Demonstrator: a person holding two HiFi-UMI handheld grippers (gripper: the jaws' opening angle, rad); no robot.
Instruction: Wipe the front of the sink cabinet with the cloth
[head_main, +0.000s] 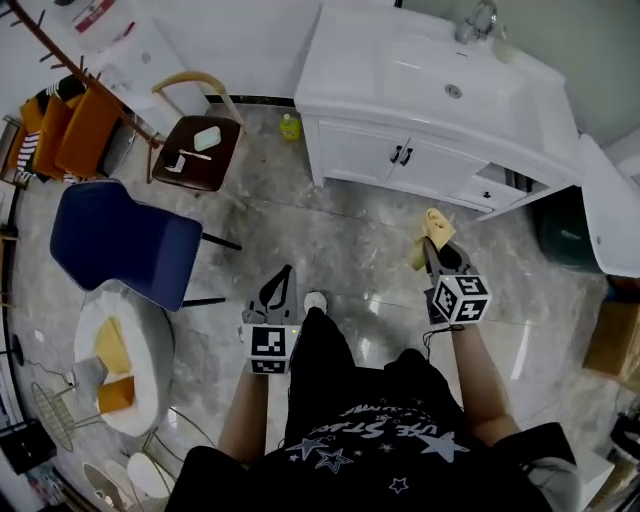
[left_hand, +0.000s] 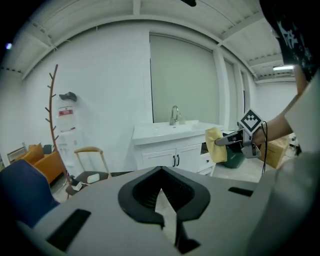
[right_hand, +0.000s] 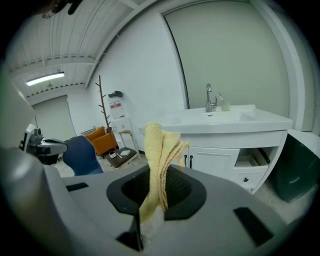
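Note:
The white sink cabinet (head_main: 400, 155) stands at the far right of the room, with two doors with dark handles and a small drawer (head_main: 492, 190) pulled open at its right. My right gripper (head_main: 432, 248) is shut on a yellow cloth (head_main: 433, 230), held over the floor well short of the cabinet front. In the right gripper view the cloth (right_hand: 160, 160) stands up from the gripper (right_hand: 149, 217), with the cabinet (right_hand: 220, 155) beyond. My left gripper (head_main: 286, 275) is shut with nothing in it, left of the right one. The left gripper view shows that gripper (left_hand: 162, 207), the cabinet (left_hand: 170, 150) and the cloth (left_hand: 215, 145).
A blue chair (head_main: 125, 240) and a brown wooden chair (head_main: 200, 150) stand to the left. A small yellow-green bottle (head_main: 290, 127) sits on the floor by the cabinet's left corner. A dark green bin (head_main: 560, 230) and a cardboard box (head_main: 612, 340) lie to the right.

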